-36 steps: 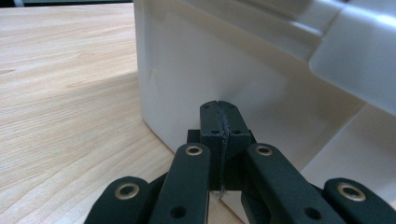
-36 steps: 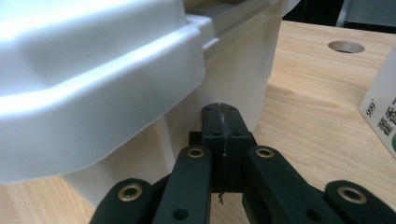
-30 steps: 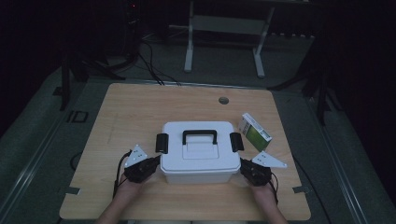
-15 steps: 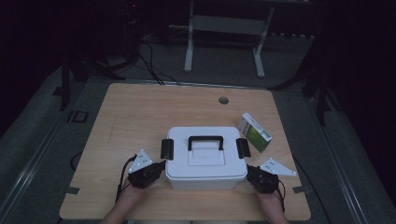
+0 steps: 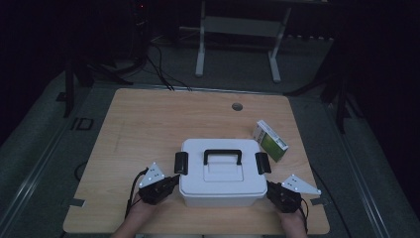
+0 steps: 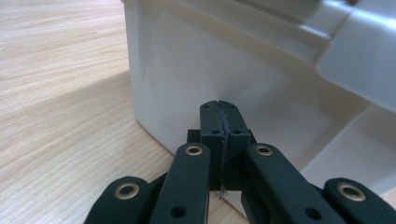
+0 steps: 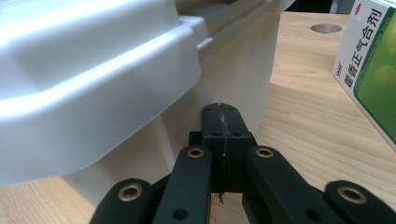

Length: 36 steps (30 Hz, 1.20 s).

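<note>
Grippers (image 5: 171,182) (image 5: 270,187) seemingly flank box (image 5: 220,173).

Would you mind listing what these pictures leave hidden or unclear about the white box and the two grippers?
- White box: contents hidden by its shut lid, high view.
- Left gripper, right gripper: whether the shut tips touch the box wall, unclear in the gripper views.
- Green carton: cut off by the frame edge, right gripper view.

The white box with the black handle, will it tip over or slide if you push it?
The white box probably slides, since it sits wide and low on the smooth wooden table. Its hard plastic walls look stiff. Its weight is hard to judge with the lid shut.
</note>
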### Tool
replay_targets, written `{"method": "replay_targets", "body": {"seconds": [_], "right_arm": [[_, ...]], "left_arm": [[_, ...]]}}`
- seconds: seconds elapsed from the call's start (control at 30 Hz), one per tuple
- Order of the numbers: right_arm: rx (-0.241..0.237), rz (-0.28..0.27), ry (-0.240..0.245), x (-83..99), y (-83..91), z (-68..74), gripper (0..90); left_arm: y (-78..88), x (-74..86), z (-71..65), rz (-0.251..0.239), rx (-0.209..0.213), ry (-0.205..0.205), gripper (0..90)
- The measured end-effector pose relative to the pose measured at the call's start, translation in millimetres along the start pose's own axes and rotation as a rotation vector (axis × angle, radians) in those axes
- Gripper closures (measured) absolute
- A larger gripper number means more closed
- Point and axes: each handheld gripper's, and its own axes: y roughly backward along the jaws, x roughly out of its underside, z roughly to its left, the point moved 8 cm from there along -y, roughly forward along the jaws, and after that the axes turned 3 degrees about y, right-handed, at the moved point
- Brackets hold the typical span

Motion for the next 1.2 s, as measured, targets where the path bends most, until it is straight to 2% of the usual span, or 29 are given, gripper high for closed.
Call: {"method": "replay_targets", "body": {"seconds": [0.4, 0.77, 0.8, 0.93, 1.07, 1.2], "right_arm": [[-0.011, -0.008, -0.016, 4.5, 8.9, 4.3, 90.0], [-0.014, 0.001, -0.011, 5.2, 9.8, 4.5, 90.0], [-0.011, 0.010, -0.010, 6.4, 8.8, 4.2, 90.0], [-0.015, 0.004, -0.021, 7.0, 8.7, 3.8, 90.0], [-0.015, 0.001, -0.017, 6.4, 7.7, 2.2, 90.0], [0.014, 0.015, -0.019, 9.4, 4.8, -5.9, 90.0]], "left_arm": [[0.5, 1.3, -3.5, 0.001, 0.017, -0.001, 89.9], [1.4, 2.1, -3.5, -0.001, 0.020, -0.007, 89.8], [1.5, 2.4, -3.1, -0.001, 0.030, 0.008, 89.9], [1.6, 2.2, -2.9, 0.000, 0.029, 0.004, 89.8], [1.1, 2.3, -1.8, -0.002, 0.034, 0.006, 89.6], [0.0, 4.3, 3.1, 0.014, 0.017, 0.020, 87.0]]}}
